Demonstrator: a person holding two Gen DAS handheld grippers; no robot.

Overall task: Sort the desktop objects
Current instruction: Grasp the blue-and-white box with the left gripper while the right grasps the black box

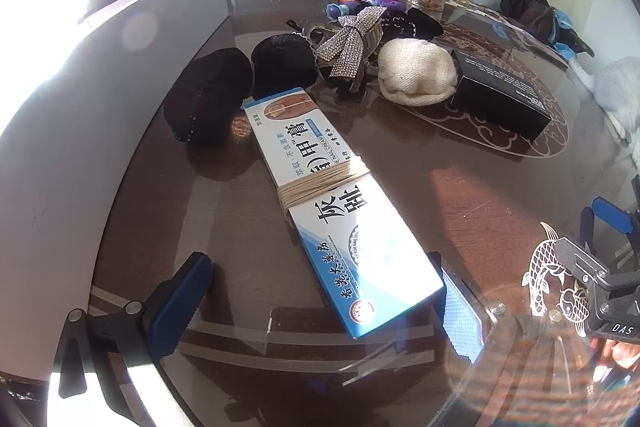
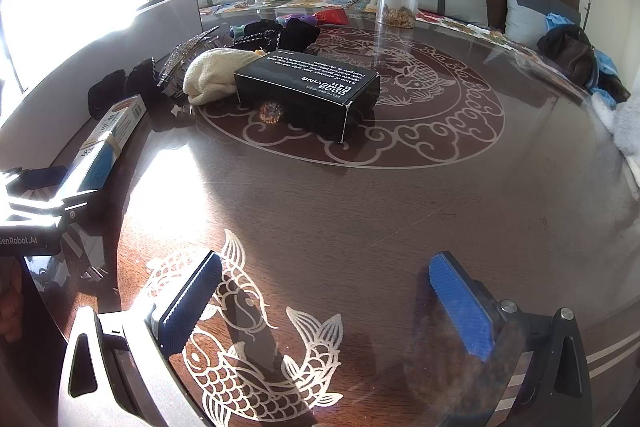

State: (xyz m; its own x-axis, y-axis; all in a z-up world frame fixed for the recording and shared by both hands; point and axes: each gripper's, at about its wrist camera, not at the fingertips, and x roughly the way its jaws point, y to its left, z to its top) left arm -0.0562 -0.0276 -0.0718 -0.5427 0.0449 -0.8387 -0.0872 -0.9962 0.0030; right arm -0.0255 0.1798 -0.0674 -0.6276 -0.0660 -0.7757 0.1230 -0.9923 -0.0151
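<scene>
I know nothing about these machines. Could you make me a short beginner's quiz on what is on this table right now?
1. True or false: the left gripper is clamped shut on the black box.
2. What is wound round the middle of the blue and white box?
   A. twine
   B. tape
   C. a ribbon
3. Fill in: the cream knitted item lies directly beside the ____ box.

Key
1. False: its fingers stand apart on either side of the blue and white box's near end.
2. A
3. black

The right gripper is open over the bare table.
</scene>
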